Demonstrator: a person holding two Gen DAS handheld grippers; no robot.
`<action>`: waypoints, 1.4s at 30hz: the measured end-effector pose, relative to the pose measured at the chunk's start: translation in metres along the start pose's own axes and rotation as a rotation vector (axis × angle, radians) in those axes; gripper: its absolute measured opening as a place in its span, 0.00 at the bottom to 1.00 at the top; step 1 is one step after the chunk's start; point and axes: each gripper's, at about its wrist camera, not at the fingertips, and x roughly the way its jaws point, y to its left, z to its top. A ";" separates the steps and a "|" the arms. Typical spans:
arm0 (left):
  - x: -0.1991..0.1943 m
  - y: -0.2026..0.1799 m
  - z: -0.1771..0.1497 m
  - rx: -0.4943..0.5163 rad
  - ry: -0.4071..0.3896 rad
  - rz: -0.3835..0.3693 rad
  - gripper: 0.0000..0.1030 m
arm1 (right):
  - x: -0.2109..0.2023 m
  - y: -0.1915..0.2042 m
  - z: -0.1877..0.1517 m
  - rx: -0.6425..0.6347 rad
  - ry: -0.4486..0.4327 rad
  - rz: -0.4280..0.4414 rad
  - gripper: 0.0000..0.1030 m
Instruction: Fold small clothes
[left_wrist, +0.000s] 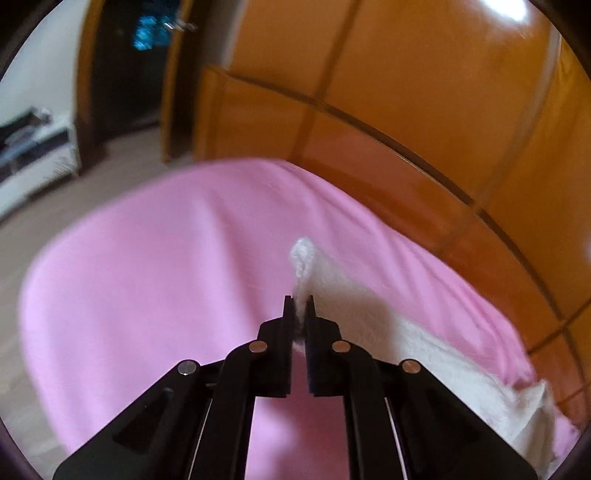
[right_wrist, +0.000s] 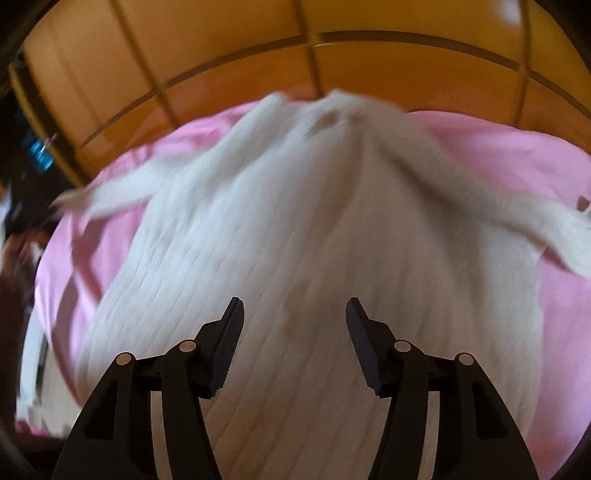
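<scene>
White knit sweater (right_wrist: 303, 229) lies spread on the pink bed sheet (right_wrist: 498, 155), sleeves out to left and right. Left tongs (left_wrist: 299, 306) pinch a sleeve end (left_wrist: 301, 258), lifted off the sheet. Right tongs (right_wrist: 295, 314) stand wide above the body, holding nothing. Step: first sleeve fold. Next, probably: carry the sleeve inward across the body, lay flat, release.

White ribbed knit sweater (right_wrist: 295, 229) spread on the pink bed (right_wrist: 498, 155)

Sleeves flare out to both sides; one fuzzy edge (left_wrist: 303, 266) is lifted, pinched upright above the sheet.
</scene>
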 end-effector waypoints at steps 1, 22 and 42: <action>-0.006 0.013 -0.002 0.010 -0.012 0.044 0.04 | 0.008 -0.005 0.006 -0.007 0.000 -0.055 0.55; -0.062 -0.036 -0.106 0.093 0.081 -0.175 0.64 | -0.123 -0.205 0.012 0.390 -0.244 -0.419 0.55; -0.124 -0.268 -0.281 0.646 0.288 -0.452 0.65 | -0.084 -0.424 -0.024 0.959 -0.240 -0.332 0.44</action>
